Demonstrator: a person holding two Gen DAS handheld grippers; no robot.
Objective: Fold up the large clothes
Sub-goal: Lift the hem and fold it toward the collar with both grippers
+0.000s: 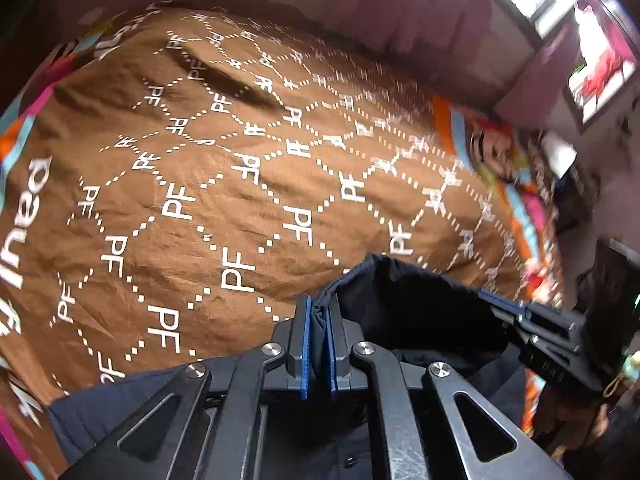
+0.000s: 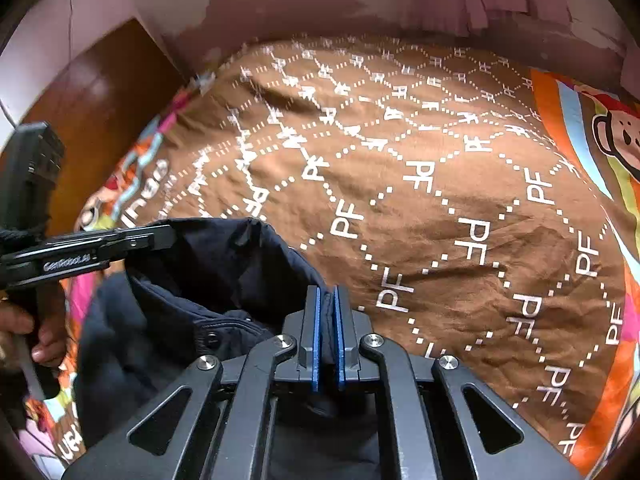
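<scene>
On the left, a fold of the dark navy padded garment (image 1: pixel 400 300) is pinched between the blue-padded fingers of the left gripper (image 1: pixel 319 344), its jaws closed on the cloth with only the fabric's thickness between them. Across the middle, the garment's edge is stretched in a sagging loop between the two tools, raised above the brown bedspread printed with white PF letters and dotted diamonds (image 1: pixel 240 184). On the right, the same dark cloth is clamped in the right gripper (image 2: pixel 328 336), likewise shut on a thin fold, with a snap button visible on the placket below. The bedspread ahead lies bare. No fold is judged to be made yet: the garment appears only lifted by one edge, bunched beneath both tools. Spreading flat on the bed, folding in of sleeves and sides, and the final doubling are all judged to remain.
</scene>
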